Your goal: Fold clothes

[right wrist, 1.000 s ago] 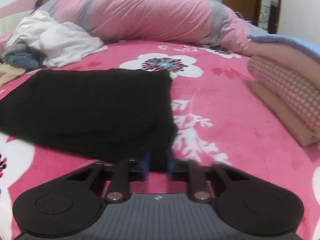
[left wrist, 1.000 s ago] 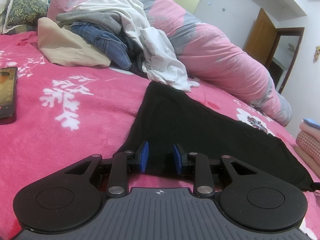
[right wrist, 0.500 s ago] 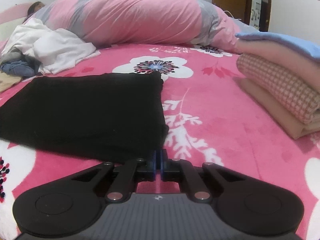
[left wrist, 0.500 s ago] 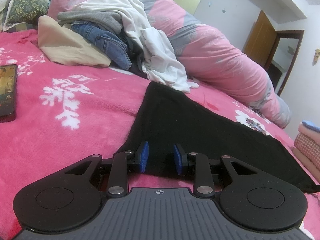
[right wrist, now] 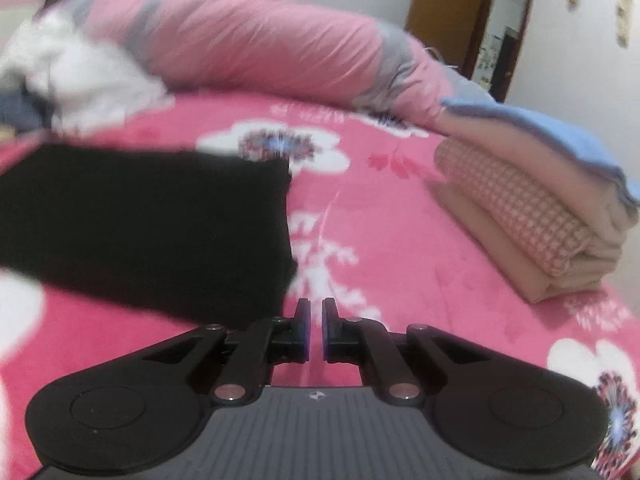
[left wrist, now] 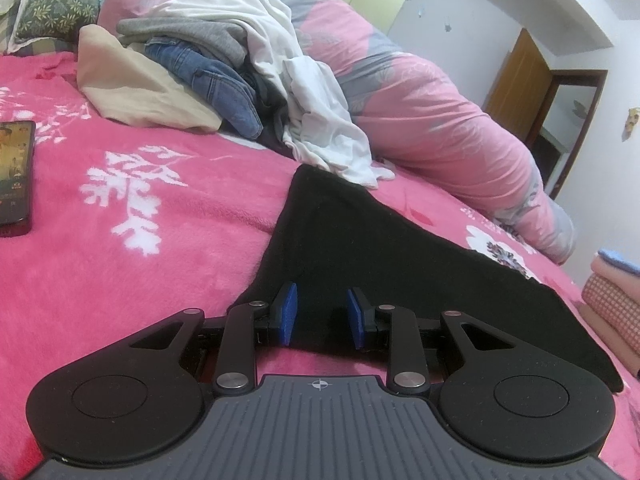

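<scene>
- While I hold both tools low over the pink floral blanket (left wrist: 168,264), the black garment (left wrist: 360,248) lies flat, folded into a long band running left to right.
- My left gripper (left wrist: 322,316) stands spread, its near-left edge between the pads, unpinched.
- My right gripper (right wrist: 316,330) is nearly pressed together, empty, just right of its corner.
</scene>
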Tool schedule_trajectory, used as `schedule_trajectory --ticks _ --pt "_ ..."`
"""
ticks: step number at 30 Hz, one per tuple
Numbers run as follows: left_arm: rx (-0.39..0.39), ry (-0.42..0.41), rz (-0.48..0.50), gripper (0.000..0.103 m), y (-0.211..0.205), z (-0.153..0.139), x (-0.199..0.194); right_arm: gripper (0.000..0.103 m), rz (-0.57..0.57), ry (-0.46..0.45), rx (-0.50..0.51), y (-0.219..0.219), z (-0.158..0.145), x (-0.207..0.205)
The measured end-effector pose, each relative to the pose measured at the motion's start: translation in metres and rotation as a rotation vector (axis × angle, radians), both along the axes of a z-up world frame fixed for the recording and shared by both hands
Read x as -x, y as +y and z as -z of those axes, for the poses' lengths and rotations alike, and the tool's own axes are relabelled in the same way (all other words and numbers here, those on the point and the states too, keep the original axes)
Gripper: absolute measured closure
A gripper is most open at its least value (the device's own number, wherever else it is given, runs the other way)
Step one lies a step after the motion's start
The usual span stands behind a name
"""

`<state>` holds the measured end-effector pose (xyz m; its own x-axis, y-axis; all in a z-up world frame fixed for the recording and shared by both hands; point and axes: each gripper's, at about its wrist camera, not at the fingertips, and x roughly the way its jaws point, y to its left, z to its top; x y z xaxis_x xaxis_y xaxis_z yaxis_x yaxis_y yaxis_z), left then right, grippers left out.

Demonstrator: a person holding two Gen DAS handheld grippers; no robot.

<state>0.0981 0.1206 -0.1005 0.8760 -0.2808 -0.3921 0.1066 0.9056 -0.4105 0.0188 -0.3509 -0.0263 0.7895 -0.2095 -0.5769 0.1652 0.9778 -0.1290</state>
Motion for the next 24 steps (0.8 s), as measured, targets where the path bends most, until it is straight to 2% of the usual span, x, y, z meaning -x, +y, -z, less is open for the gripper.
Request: schedule_trajectory --ticks 2,4,8,11,14,18,22,24 --pt "-0.002 0.0 -0.001 0.075 0.0 0.0 0.0 0.098 -0.035 -0.035 -0.055 0.008 -0.009 -0.004" --pt "-0.005 0.001 -0.002 0.075 -0.001 0.0 0.001 0.098 -0.098 -0.041 -0.06 0.026 -0.007 -0.015" --pt "-0.017 0.002 -0.005 0.075 -0.003 -0.001 0.001 0.098 -0.246 0.014 -0.035 0.066 0.019 -0.043" --pt "-0.012 0.001 -0.006 0.075 -0.002 -0.001 0.0 0.098 -0.228 0.066 -0.009 0.061 0.043 -0.048" --pt "-0.005 0.0 -0.005 0.075 -0.001 0.0 0.001 0.097 -0.174 0.064 -0.108 0.035 0.04 -0.027" --pt "0.006 -0.002 -0.006 0.075 0.0 0.001 0.001 0.097 -0.083 0.104 -0.154 0.015 0.031 -0.006" --pt "0.004 -0.002 -0.007 0.075 0.0 0.001 0.001 0.096 -0.108 0.035 -0.24 0.024 0.012 -0.012" --pt "-0.001 -0.001 -0.008 0.075 -0.001 0.0 0.001 0.095 -0.14 0.013 -0.245 0.04 0.01 -0.027"
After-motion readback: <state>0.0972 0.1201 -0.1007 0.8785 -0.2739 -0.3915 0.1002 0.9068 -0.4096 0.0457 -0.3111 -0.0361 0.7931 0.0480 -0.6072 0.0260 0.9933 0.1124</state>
